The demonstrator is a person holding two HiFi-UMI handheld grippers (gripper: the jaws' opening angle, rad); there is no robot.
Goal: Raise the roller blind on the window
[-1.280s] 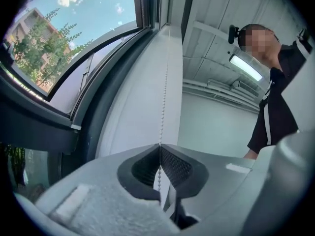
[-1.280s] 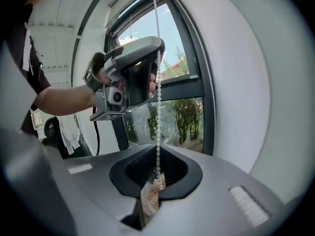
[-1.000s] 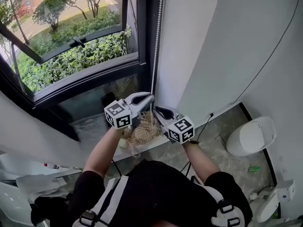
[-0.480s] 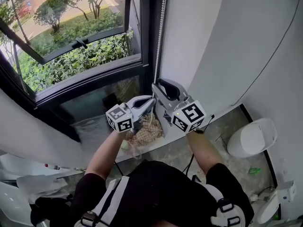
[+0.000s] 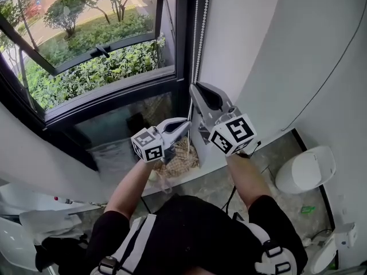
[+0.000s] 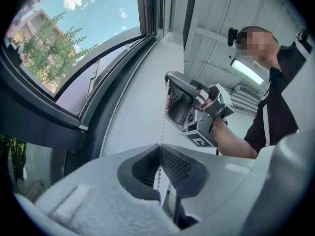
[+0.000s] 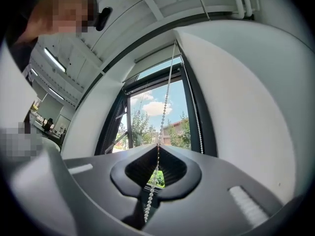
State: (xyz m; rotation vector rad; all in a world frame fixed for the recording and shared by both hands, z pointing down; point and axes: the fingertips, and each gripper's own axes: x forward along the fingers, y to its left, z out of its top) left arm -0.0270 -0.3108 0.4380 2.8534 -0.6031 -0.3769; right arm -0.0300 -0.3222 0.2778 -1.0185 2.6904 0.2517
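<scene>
The blind's white bead chain [image 5: 196,33] hangs down the dark window frame beside the white wall. My left gripper [image 5: 187,121] is shut on the chain low down, with the beads pinched between its tips [image 6: 159,146]. My right gripper [image 5: 193,86] sits just above it on the same strand. Its jaws are closing, and in the right gripper view the tips [image 7: 158,145] meet on the chain [image 7: 166,102]. The left gripper view shows the right gripper [image 6: 169,80] higher on the chain [image 6: 162,117]. The blind itself is out of view.
The chain's second strand [image 7: 196,107] runs along the frame to the right. The open window [image 5: 92,56] looks onto greenery. A woven basket [image 5: 175,160] lies on the floor under the grippers, and a white lidded bin [image 5: 304,166] stands at the right.
My right gripper has risen from beside the left gripper to a spot above it on the chain and has closed there. The left gripper stayed put, still holding the chain.
</scene>
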